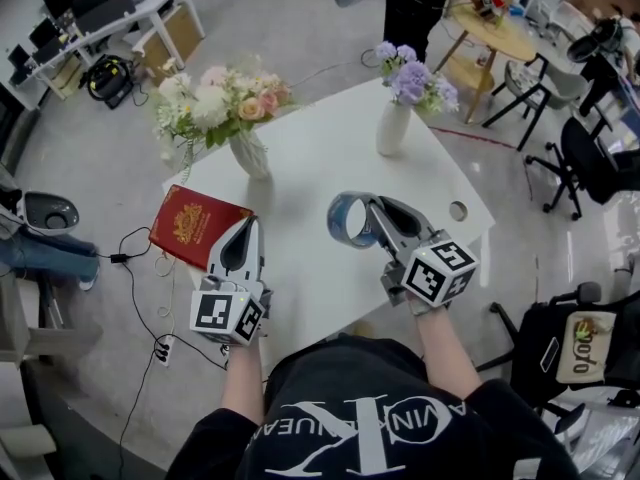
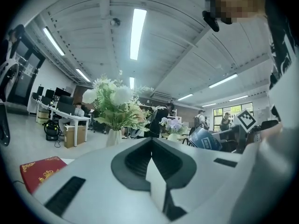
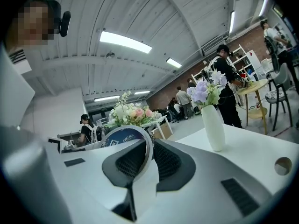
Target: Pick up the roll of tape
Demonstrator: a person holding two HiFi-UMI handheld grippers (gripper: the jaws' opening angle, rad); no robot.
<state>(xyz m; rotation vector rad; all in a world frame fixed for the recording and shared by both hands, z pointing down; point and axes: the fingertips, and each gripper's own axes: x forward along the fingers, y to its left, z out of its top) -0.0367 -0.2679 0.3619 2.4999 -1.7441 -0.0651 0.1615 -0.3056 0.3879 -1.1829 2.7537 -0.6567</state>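
Note:
The roll of tape [image 1: 335, 218] is a grey ring with a blue printed inside, held upright above the white table [image 1: 320, 158]. My right gripper [image 1: 368, 216] is shut on its rim. In the right gripper view the ring [image 3: 122, 135] stands pinched between the jaws of the right gripper [image 3: 150, 148]. My left gripper [image 1: 243, 226] hovers at the table's near left edge, shut with nothing in it; its jaws meet in the left gripper view [image 2: 151, 143]. That view also shows the blue tape roll [image 2: 205, 138] off to the right.
A red book [image 1: 195, 226] lies at the table's left corner beside the left gripper. A vase of pastel flowers [image 1: 250, 153] and a vase of purple flowers [image 1: 395, 128] stand further back. A cable hole [image 1: 458, 210] sits near the right edge. Chairs and a person stand beyond.

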